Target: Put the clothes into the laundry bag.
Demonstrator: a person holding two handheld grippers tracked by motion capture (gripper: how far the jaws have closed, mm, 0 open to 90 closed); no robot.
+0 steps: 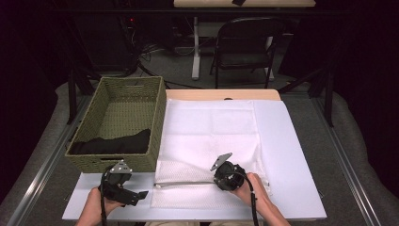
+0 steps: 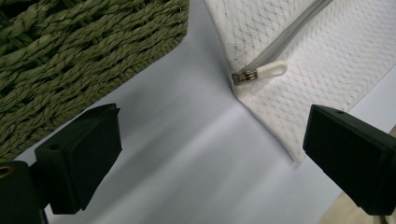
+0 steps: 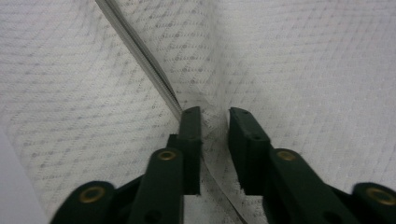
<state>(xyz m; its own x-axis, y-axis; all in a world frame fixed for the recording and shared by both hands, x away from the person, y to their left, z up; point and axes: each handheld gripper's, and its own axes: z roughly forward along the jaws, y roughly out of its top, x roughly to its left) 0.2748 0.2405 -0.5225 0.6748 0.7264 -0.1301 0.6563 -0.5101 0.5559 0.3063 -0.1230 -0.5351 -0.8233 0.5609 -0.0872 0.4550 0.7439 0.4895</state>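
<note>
At the worktop's [image 1: 291, 141] near edge, my right gripper [image 1: 225, 176] stands on a white mesh laundry bag [image 1: 211, 136], its black jaws narrowed around a pinched-up ridge of the netting right beside the grey zipper [image 1: 186, 183]. In the right gripper view [image 3: 215, 122] a small gap remains between the flat pads with the raised fabric standing in it; I cannot tell whether the pads press it yet. The bag is a flat rectangle of honeycomb-patterned net lying across the middle of the pale, smooth worktop, from the near edge toward the far one. Its zipper runs as a thin straight line parallel to the near edge, ending at the bag's left corner in a metal slider with a rounded, translucent rubber pull [image 2: 267, 71].

My left gripper [image 1: 123, 188] rests near the worktop's near-left corner, jaws spread wide and holding nothing; its view [image 2: 210, 154] shows bare worktop between the blocky black pads. Just beyond it, along the left edge, sits a rectangular basket [image 1: 155, 117] of coarse, twisted olive-green weave, with a soft black cloth [image 1: 115, 142] heaped at its near end.
</note>
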